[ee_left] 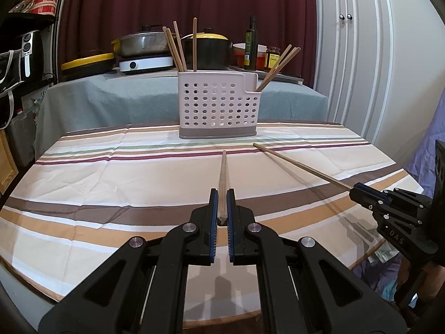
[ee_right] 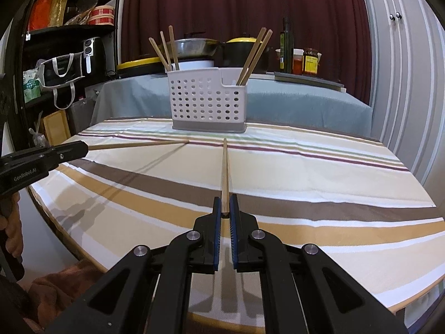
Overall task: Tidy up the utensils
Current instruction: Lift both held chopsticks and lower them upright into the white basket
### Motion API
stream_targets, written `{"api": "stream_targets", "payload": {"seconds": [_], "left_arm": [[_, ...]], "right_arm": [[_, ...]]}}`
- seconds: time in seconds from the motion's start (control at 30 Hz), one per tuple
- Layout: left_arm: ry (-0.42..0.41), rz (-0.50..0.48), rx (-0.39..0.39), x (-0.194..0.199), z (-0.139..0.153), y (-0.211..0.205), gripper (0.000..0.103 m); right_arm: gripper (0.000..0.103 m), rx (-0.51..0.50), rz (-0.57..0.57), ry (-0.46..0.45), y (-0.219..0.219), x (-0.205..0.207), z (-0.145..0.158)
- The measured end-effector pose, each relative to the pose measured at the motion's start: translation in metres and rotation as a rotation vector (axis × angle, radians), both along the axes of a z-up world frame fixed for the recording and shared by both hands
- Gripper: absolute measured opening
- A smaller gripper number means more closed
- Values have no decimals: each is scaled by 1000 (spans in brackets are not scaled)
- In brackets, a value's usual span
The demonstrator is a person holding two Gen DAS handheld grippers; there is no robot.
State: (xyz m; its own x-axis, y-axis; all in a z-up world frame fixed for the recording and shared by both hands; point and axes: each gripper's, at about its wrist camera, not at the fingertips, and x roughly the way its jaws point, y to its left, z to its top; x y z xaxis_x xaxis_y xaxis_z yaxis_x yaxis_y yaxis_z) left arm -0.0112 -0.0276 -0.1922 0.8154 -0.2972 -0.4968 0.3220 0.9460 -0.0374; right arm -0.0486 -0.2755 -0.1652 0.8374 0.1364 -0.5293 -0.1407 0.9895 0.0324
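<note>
While each tongs clamps one chopstick, left (ee_left: 221,194) and right (ee_right: 225,199), five stand in the caddy (ee_left: 219,105).

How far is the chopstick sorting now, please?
Done: several chopsticks stand in the white holder. In hand: the left hand-held gripper and the right hand-held gripper each clamp one chopstick. Left: putting both into the holder.

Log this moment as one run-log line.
left gripper: shut on chopstick | right gripper: shut on second chopstick | caddy: holds chopsticks, ahead
</note>
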Motion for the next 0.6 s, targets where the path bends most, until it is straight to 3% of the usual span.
{"api": "stream_targets", "payload": {"seconds": [0.6], "left_arm": [[-54,7,-20,-4,23,9,6]], "right_arm": [[7,3,-14,-126,-2,-9,48]]}}
